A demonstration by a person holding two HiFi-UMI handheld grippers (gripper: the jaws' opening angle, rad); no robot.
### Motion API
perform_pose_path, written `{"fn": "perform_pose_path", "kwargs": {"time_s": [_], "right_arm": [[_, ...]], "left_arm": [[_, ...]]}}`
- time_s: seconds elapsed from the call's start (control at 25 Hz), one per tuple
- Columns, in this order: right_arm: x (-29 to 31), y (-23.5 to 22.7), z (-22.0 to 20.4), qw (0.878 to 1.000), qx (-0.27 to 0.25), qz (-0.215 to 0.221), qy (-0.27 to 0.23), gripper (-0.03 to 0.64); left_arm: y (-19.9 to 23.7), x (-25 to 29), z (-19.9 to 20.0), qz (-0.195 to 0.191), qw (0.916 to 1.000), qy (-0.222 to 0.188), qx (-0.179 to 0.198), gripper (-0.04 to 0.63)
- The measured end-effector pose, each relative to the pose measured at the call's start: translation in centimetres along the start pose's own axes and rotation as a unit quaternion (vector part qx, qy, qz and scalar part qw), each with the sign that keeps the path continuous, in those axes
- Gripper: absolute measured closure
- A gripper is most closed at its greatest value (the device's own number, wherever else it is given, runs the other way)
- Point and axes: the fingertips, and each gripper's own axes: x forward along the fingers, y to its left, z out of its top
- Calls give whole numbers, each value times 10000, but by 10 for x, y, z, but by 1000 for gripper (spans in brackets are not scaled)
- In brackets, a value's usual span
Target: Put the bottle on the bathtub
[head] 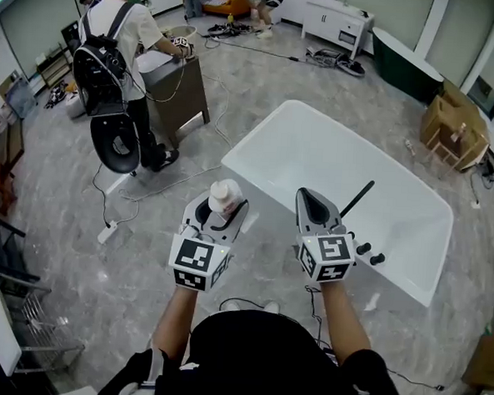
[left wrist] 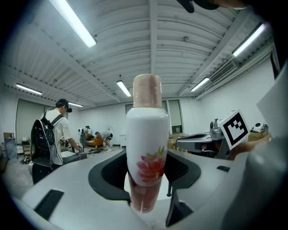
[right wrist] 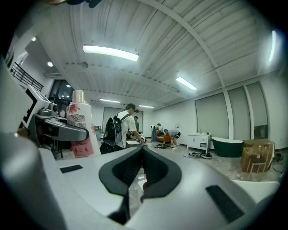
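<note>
My left gripper (head: 223, 211) is shut on a white bottle (left wrist: 146, 143) with a pink flower print and a pale pink cap (head: 225, 194). It holds the bottle upright, in the air just left of the near corner of the white bathtub (head: 317, 147). In the right gripper view the same bottle (right wrist: 80, 126) shows at far left. My right gripper (head: 315, 207) hovers over the tub's near rim with its jaws shut and nothing between them (right wrist: 138, 179).
A person with a black backpack (head: 114, 55) stands at a brown cabinet (head: 175, 84) at far left. Cables trail over the grey floor. A dark green tub (head: 405, 64) and cardboard boxes (head: 455, 130) sit at far right. A black rod (head: 357, 199) lies in the white tub.
</note>
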Motion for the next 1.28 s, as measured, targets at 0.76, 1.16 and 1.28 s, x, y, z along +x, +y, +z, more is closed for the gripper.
{"fn": "perform_pose_path", "kwargs": {"time_s": [0.76, 1.16, 1.28], "right_arm": [[-21, -41, -35, 9988, -7, 436, 205, 592], [0, -45, -42, 9985, 9, 492, 238, 592], [14, -49, -44, 9986, -10, 454, 267, 592]], "left_arm": [[-54, 17, -28, 352, 9990, 282, -10, 356], [-38, 33, -31, 431, 9987, 279, -45, 356], [-30, 45, -31, 380, 9988, 257, -154, 356]]}}
